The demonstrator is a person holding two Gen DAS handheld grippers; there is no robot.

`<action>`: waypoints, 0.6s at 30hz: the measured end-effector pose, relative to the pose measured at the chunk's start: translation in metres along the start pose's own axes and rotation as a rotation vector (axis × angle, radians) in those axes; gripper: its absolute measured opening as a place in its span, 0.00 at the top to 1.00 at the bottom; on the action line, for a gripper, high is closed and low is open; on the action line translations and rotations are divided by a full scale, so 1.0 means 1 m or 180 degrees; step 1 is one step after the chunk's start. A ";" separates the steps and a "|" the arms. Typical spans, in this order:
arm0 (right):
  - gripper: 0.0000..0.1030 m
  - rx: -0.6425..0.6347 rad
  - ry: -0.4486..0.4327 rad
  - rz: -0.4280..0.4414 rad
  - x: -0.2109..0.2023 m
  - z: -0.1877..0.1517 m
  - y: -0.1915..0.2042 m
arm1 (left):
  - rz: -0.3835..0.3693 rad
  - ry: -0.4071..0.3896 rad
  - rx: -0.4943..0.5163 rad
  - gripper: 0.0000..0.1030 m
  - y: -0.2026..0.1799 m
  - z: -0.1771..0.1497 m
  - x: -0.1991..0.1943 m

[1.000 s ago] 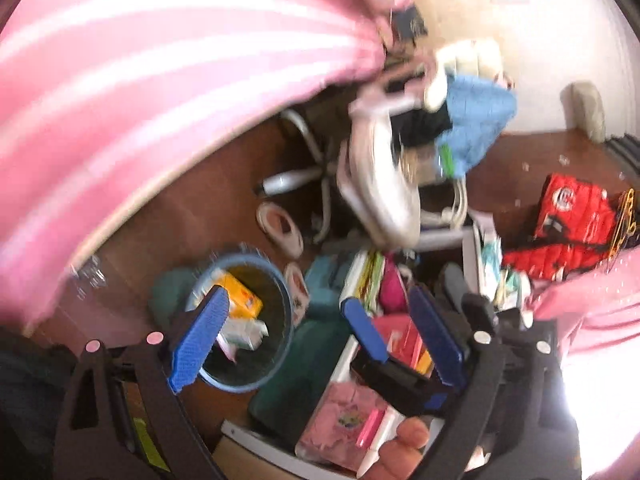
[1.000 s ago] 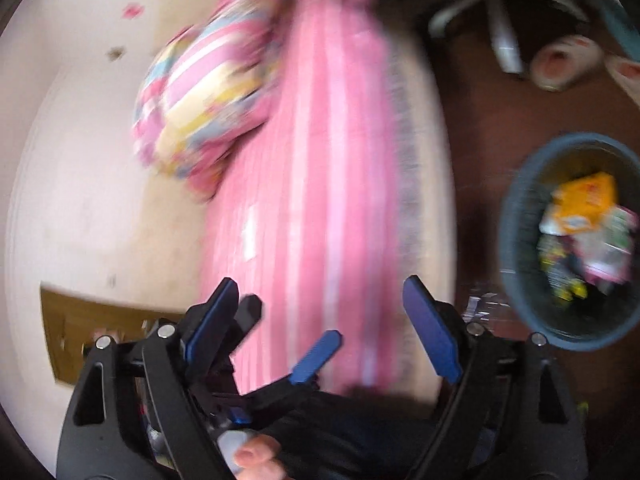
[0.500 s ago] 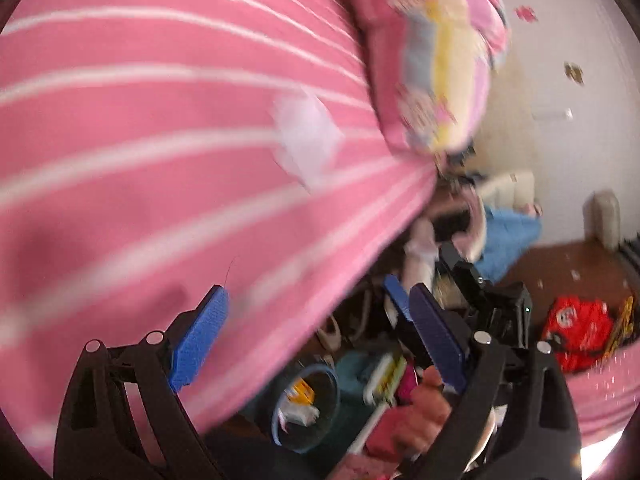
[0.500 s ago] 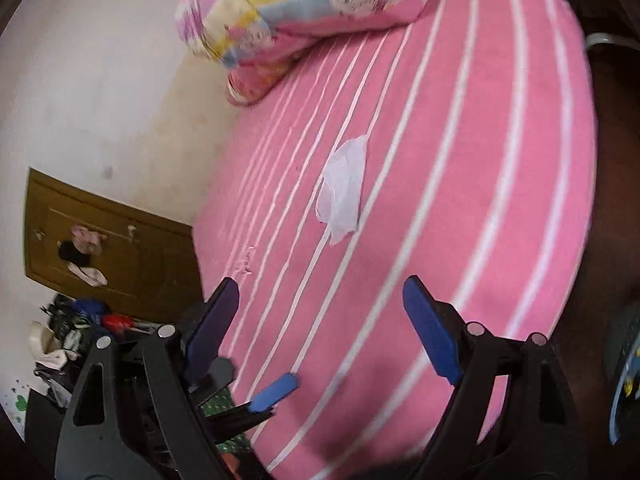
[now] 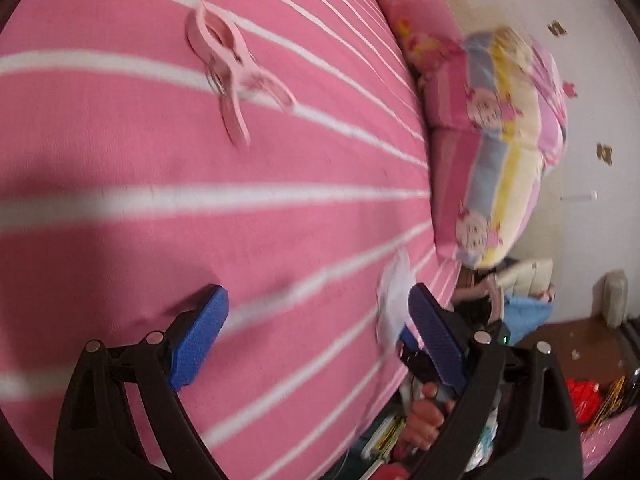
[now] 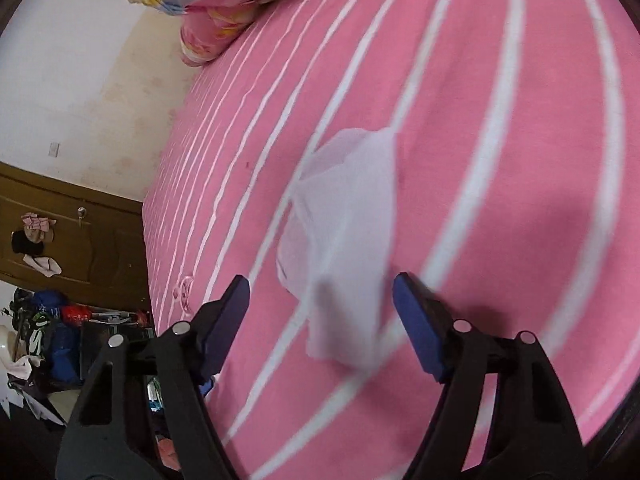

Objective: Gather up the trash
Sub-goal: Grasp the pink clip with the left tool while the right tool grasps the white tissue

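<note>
Pink striped bed (image 6: 500,120), white tissue (image 6: 344,232) betw spread right hand-held gripper (image 6: 320,320) jaws, untouched

No text, label, brand or number can be read in either view. The quilt (image 5: 504,152) at the far end of the bed carries cartoon girl figures but no legible writing, and the clutter by the door (image 6: 68,236) is too blurred to show any lettering.
</note>
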State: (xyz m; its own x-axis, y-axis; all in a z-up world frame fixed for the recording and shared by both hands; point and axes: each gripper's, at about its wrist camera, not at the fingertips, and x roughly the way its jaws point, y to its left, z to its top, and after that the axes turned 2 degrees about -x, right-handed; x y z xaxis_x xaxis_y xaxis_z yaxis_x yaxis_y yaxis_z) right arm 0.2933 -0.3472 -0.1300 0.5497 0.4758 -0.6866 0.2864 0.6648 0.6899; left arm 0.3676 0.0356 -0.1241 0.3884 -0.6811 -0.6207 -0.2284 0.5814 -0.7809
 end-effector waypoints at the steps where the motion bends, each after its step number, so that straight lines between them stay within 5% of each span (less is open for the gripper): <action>1: 0.28 -0.0007 0.0026 0.0028 0.007 0.002 0.003 | 0.0010 -0.0030 0.0000 0.14 0.001 0.010 0.001; 6: 0.32 -0.0191 0.0092 0.0070 0.052 0.004 0.039 | 0.0144 -0.0222 0.0045 0.14 0.003 0.054 -0.001; 13: 0.64 -0.0213 0.0190 0.0225 0.082 0.006 0.059 | 0.0197 -0.0320 0.0062 0.20 0.005 0.094 0.007; 16: 0.82 -0.0303 0.0225 0.0188 0.089 0.006 0.063 | 0.0385 -0.0368 0.0151 0.40 0.006 0.102 0.012; 18: 0.83 -0.0239 0.0222 0.0155 0.090 0.010 0.065 | 0.0473 -0.0406 0.0150 0.60 0.010 0.105 0.013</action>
State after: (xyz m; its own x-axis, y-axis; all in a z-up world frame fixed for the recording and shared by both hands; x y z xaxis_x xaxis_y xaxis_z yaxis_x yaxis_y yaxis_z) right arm 0.3698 -0.2669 -0.1446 0.5049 0.5457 -0.6688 0.1997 0.6799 0.7056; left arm 0.4645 0.0792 -0.1326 0.4641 -0.5260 -0.7127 -0.2508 0.6936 -0.6753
